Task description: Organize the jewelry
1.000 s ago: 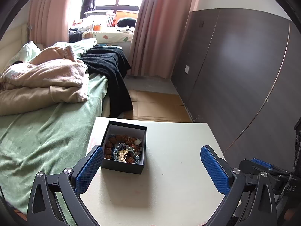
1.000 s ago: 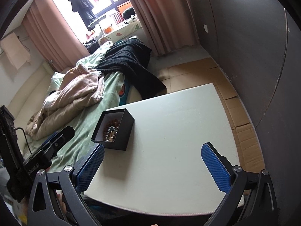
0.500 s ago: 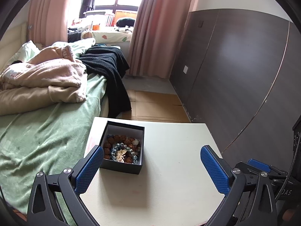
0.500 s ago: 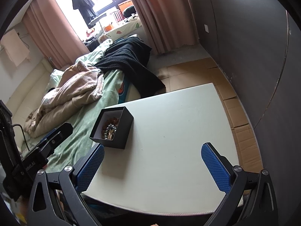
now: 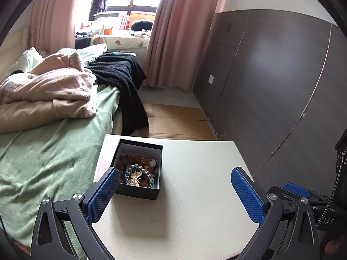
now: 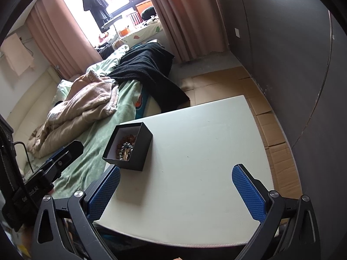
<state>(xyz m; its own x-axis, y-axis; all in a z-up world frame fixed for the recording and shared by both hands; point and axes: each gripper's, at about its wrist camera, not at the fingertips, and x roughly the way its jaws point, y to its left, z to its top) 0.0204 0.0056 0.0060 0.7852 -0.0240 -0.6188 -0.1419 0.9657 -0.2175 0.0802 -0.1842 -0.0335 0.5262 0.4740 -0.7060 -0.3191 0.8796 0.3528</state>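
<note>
- Jewelry (image 5: 138, 173) lies heaped in the open black box (image 5: 149, 191) at the table's (image 5: 195, 205) left edge.
- Left gripper (image 5: 174, 191) and right gripper (image 6: 175, 187) hover spread wide, empty.
- Descend slowly, pinching one bracelet only.

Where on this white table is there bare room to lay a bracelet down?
The white table is bare right of the open black jewelry box, out to its wall-side edge. Only the bed-side corner holding that box is crowded.

Both views have drifted left, the black box (image 5: 137, 169) sliding rightward in frame.
</note>
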